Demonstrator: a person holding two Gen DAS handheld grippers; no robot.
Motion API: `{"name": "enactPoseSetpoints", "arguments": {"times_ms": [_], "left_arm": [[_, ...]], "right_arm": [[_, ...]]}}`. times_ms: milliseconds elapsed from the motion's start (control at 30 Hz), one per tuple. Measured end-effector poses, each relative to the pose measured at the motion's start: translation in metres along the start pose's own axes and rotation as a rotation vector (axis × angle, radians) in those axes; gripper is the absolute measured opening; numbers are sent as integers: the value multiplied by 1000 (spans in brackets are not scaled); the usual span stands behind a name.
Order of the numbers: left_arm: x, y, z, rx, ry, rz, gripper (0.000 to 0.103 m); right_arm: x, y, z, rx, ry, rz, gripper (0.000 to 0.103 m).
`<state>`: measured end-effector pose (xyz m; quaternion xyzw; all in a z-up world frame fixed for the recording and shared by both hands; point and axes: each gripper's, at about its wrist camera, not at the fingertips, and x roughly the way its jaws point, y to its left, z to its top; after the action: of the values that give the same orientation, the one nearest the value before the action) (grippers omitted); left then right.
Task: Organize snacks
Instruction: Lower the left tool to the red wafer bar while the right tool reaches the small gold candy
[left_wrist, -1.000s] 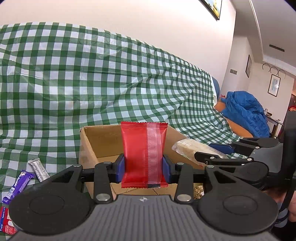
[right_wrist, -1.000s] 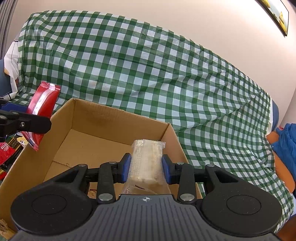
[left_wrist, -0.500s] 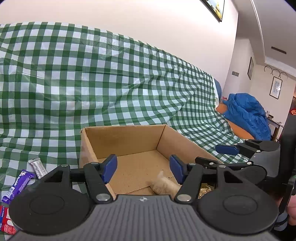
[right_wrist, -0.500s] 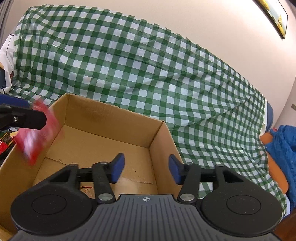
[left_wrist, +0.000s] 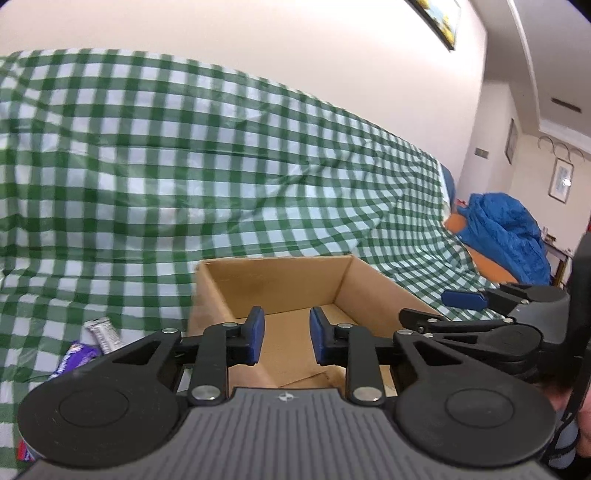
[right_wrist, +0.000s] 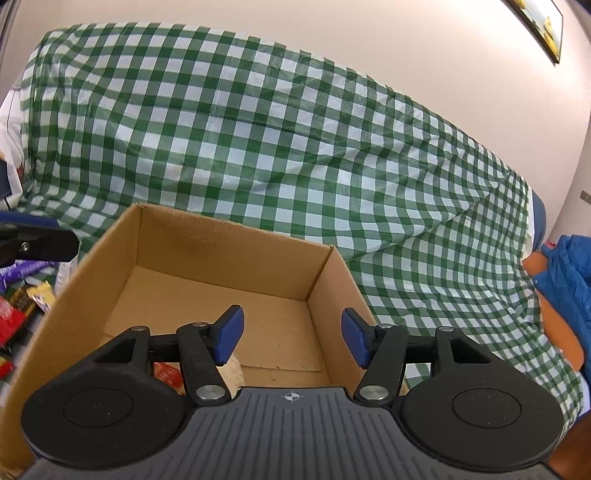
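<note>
Your left gripper (left_wrist: 285, 340) and right gripper (right_wrist: 291, 339) both hang released and hold nothing above the open brown cardboard box (right_wrist: 229, 254). The red foil snack packet (right_wrist: 166, 372) and pale wrapped cracker bar (right_wrist: 233, 373), clamped one second ago, now lie inside. More wrapped snacks (left_wrist: 105, 334) wait on the green checked cloth (left_wrist: 110, 206).

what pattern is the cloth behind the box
Green and white check, clearest in the right wrist view: cloth.

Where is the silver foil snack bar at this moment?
In the left wrist view, the silver foil snack bar lies on the green checked cloth, left of the open cardboard box, beside a purple wrapped bar.
</note>
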<state>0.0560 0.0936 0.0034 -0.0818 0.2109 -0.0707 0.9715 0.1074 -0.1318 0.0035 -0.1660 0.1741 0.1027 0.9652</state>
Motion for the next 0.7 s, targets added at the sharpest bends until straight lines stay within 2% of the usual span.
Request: {"name": "enactPoseSetpoints", "arguments": {"times_ms": [133, 200, 267, 333, 433, 533, 700], "left_arm": [[-15, 35, 6, -104, 5, 49, 29], [-24, 59, 9, -180, 20, 98, 29], [-31, 89, 8, -282, 57, 156, 29], [-38, 120, 5, -396, 113, 206, 29], [-48, 156, -5, -534, 189, 262, 29], [-51, 183, -18, -665, 255, 254, 29], [-47, 196, -24, -731, 282, 275, 29]], "right_arm": [[-6, 12, 4, 39, -14, 21, 58], [-10, 20, 7, 49, -25, 42, 49], [-14, 29, 10, 57, -32, 70, 36], [-20, 40, 13, 68, -45, 105, 32], [-33, 62, 17, 67, -91, 169, 30], [-45, 87, 20, 52, -130, 246, 30], [-55, 140, 18, -43, -141, 365, 30]]}}
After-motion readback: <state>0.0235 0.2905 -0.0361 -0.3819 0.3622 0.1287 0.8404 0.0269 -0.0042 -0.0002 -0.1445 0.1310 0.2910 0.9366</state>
